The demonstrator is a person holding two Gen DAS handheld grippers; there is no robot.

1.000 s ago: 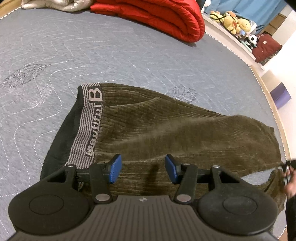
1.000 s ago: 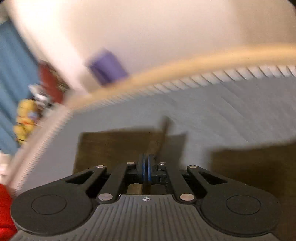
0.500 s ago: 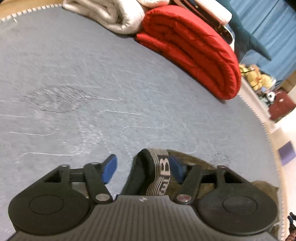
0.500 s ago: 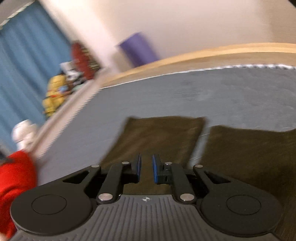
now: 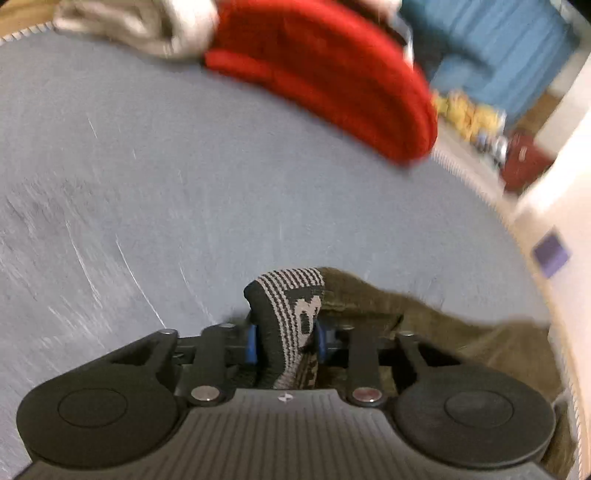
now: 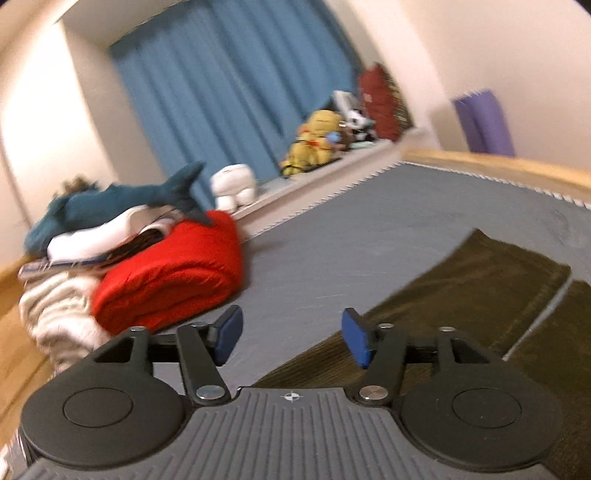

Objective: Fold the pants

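**A:** Where are the pants, and which tongs have them?

**B:** The olive-green corduroy pants [image 5: 461,332] lie on a grey quilted mattress [image 5: 221,166]. Their black-and-grey striped knit waistband [image 5: 295,314], with a large letter B on it, stands bunched up between the blue pads of the left tongs [image 5: 285,341]. Those jaws are closing, and both pads already press on the waistband from either side. The rest of the pants trails away from the waistband toward the mattress's stitched edge.

**A:** And the right tongs?

**B:** The right tongs [image 6: 291,338] are opening, their blue pads well apart with nothing between them. They hang above the mattress [image 6: 332,258]; beyond the right-hand pad, two flat pant legs [image 6: 480,280] lie side by side.

**A:** What lies around the pants?

**B:** Well beyond the waistband, at the mattress's far side, sits a folded red quilt [image 5: 332,74], with a crumpled cream blanket [image 5: 147,22] just beside it. From the right view, a blue plush shark [image 6: 110,206] rests on the pile beside the quilt, before blue curtains [image 6: 229,92]. The left view is blurred.
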